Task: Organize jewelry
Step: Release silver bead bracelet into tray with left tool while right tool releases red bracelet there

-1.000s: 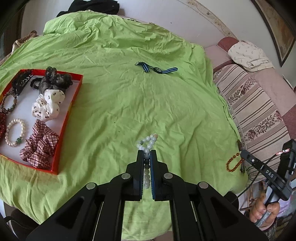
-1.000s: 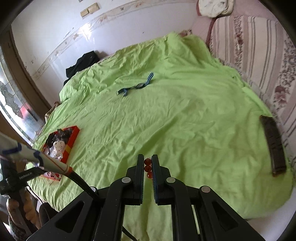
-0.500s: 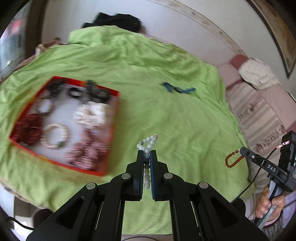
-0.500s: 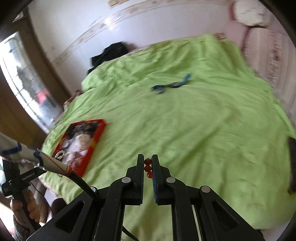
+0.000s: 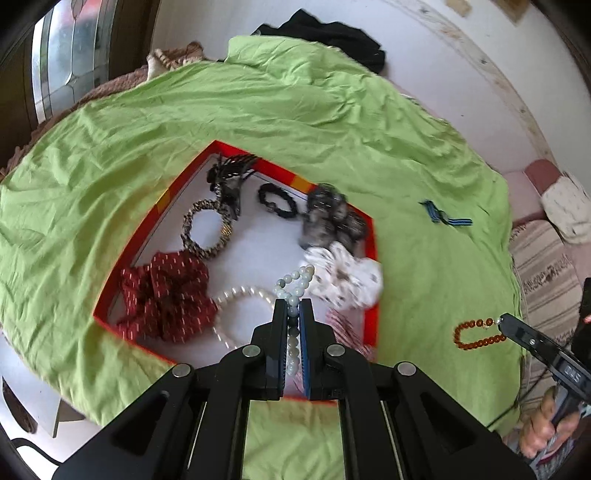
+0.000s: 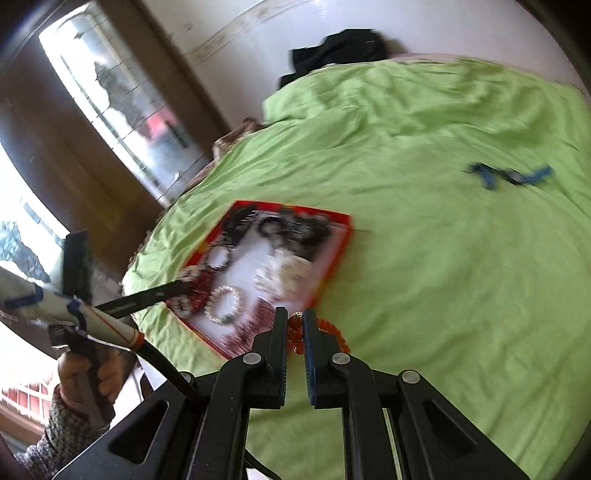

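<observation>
My left gripper (image 5: 293, 308) is shut on a pale green bead bracelet (image 5: 295, 282), whose loop hangs over the near right part of the red tray (image 5: 373, 258). The tray lies on the green bedspread and holds scrunchies, a pearl bracelet (image 5: 240, 295), a hair claw and hair ties. My right gripper (image 6: 294, 321) is shut on an orange bead bracelet (image 6: 295, 332) and hangs just off the tray's (image 6: 295, 208) near corner. In the left wrist view the right gripper (image 5: 500, 321) shows at the right with the orange bracelet (image 5: 476, 334) dangling from it.
A blue striped band (image 5: 445, 219) lies on the bedspread (image 5: 258, 103) to the right of the tray. Black clothing (image 5: 332, 33) sits at the far edge by the wall. A striped cushion (image 5: 543, 266) lies at the right. A window and a dark frame stand at the left.
Both hands have swung left across the bed. The tray has come from the left edge of view to under the left gripper and close before the right one. Both grips are unchanged.
</observation>
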